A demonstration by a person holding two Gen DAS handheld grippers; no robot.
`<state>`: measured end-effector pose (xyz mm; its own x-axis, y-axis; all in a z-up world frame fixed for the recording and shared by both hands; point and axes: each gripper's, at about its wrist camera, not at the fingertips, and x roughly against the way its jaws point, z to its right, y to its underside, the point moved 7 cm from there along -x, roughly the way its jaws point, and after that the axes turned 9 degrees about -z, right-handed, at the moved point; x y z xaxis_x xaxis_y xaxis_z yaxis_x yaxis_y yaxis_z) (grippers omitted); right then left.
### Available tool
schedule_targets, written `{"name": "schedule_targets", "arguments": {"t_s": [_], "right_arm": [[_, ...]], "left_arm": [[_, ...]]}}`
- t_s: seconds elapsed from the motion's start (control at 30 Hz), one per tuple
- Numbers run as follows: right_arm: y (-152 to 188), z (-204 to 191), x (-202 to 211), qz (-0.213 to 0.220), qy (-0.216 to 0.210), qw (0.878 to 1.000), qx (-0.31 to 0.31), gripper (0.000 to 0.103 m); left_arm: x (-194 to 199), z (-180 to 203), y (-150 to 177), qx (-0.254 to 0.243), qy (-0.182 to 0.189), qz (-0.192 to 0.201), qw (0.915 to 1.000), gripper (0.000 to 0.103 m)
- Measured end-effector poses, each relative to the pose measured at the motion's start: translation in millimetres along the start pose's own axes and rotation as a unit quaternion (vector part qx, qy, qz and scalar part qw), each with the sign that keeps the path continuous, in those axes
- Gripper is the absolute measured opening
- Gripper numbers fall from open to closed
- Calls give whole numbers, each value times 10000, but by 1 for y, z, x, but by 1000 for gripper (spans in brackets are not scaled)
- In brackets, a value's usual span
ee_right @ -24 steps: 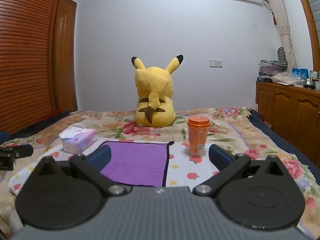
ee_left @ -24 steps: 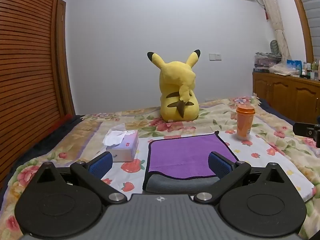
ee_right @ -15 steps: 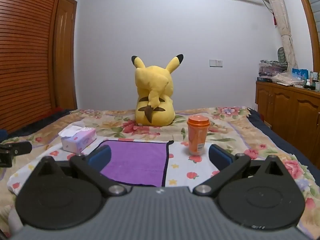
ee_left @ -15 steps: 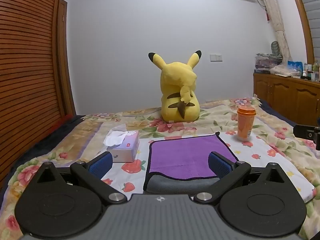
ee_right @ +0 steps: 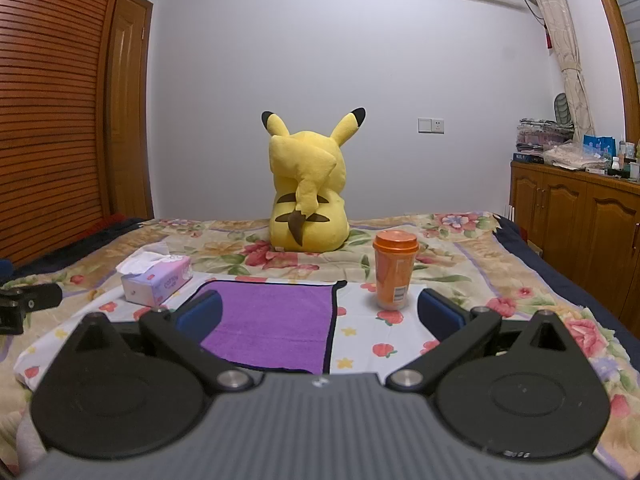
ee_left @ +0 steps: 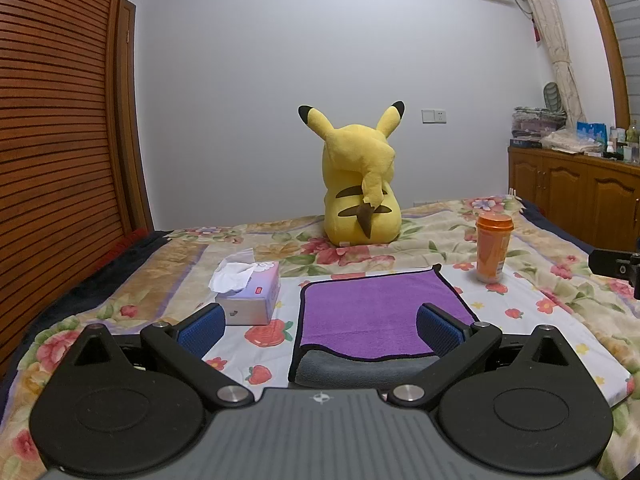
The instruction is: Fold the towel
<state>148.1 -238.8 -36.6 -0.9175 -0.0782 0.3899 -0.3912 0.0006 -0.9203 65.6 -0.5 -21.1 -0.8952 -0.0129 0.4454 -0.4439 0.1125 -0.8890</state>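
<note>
Floral bed (ee_left: 168, 268) with towel (ee_left: 376, 312), tissue box (ee_left: 250, 292), cup (ee_left: 493, 249), plush (ee_left: 360, 184)

A purple towel (ee_left: 380, 312) with dark edging lies flat at lower centre of the frame, its near edge turned back to show a grey underside.

A yellow Pikachu plush (ee_left: 361, 184) sits at twelve o'clock on the floral bedspread (ee_left: 440, 236), its back to the camera. A tissue box (ee_left: 249, 290) lies at ten o'clock, an orange lidded cup (ee_left: 493, 247) stands at two o'clock, and a wooden cabinet (ee_left: 576, 188) stands at three.
</note>
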Motion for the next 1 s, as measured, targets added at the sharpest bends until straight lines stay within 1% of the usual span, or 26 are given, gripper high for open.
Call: {"name": "schedule_targets", "arguments": {"t_s": [0.93, 1.0], "right_arm": [[1, 0, 0, -7, 0, 10000, -7, 103], [1, 0, -1, -11, 0, 10000, -8, 103]], "left_arm": [[0, 0, 0, -13, -16, -2, 10000, 103], [-1, -9, -4, -15, -15, -4, 10000, 103]]}}
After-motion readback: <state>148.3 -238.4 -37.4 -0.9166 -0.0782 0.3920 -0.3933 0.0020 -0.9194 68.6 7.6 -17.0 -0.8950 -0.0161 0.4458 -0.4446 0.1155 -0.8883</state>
